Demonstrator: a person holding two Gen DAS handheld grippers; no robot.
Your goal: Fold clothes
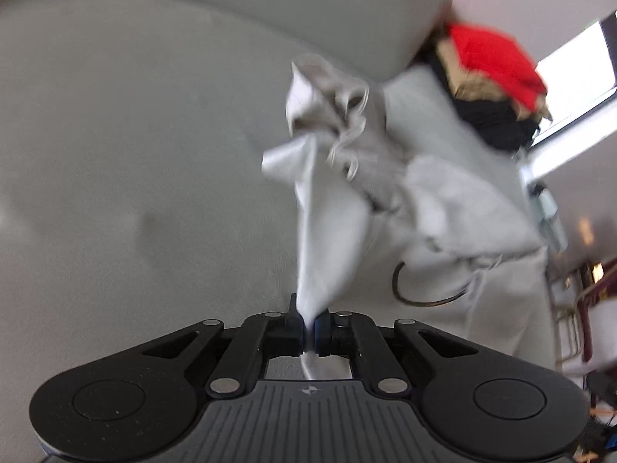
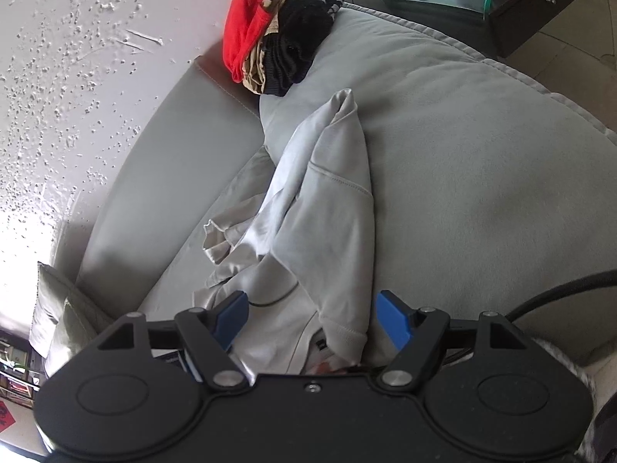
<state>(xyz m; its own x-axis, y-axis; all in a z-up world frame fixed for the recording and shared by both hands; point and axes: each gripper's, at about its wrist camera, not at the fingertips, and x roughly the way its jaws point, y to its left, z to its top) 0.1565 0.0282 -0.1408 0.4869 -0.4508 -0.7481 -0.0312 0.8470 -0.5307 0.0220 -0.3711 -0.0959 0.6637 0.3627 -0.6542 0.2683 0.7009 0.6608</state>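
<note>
The left gripper [image 1: 308,328] has its jaws pressed together on a thin edge of the pale grey garment [image 1: 327,239], which stretches away taut to a crumpled heap on the grey sofa [image 1: 135,135]. So narrow a bite could slip out if pulled harder. The right gripper [image 2: 312,316] stands spread, pinching nothing, with the garment's cuff lying between its 2 blue pads [image 2: 393,322]; the blurred left view hides whether folds are tangled. A pile of clothes [image 2: 277,31] sits well apart.
</note>
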